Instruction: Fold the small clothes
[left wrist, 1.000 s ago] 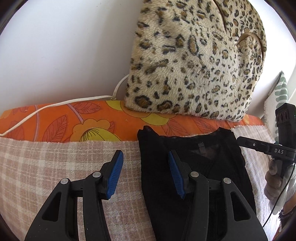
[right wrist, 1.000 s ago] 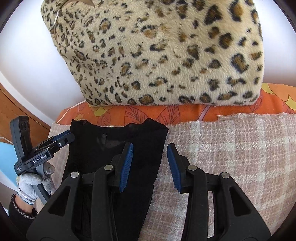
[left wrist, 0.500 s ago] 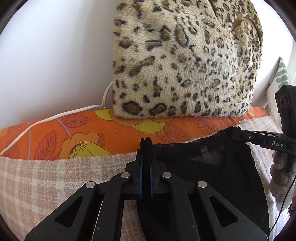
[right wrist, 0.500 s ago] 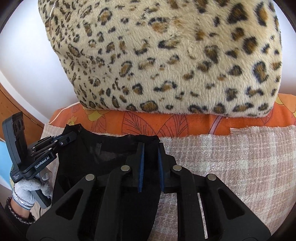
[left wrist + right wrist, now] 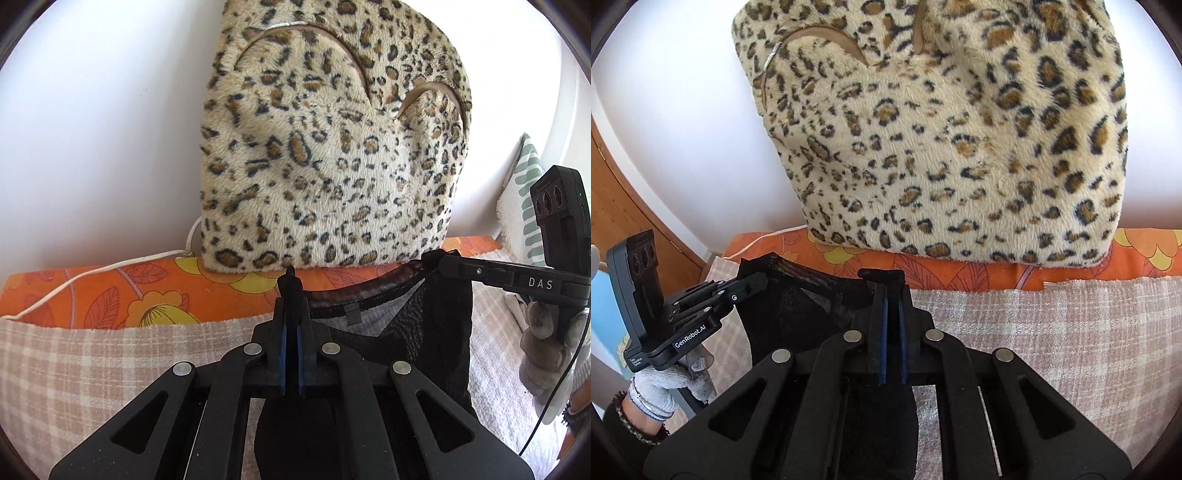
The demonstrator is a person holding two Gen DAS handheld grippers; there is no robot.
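Behind clamped pads (image 5: 282,354), garment (image 5: 424,332) corner hidden

A leopard-print cushion (image 5: 332,147) leans upright against the white wall (image 5: 103,129), its base on an orange floral sheet (image 5: 129,295). A white cable (image 5: 92,273) trails over that sheet (it runs in behind the cushion's lower corner). Nearer lies a pink-and-cream checked blanket (image 5: 1071,332). A green-striped pillow (image 5: 524,192) stands at one edge; wood panelling (image 5: 624,206) shows at the other.
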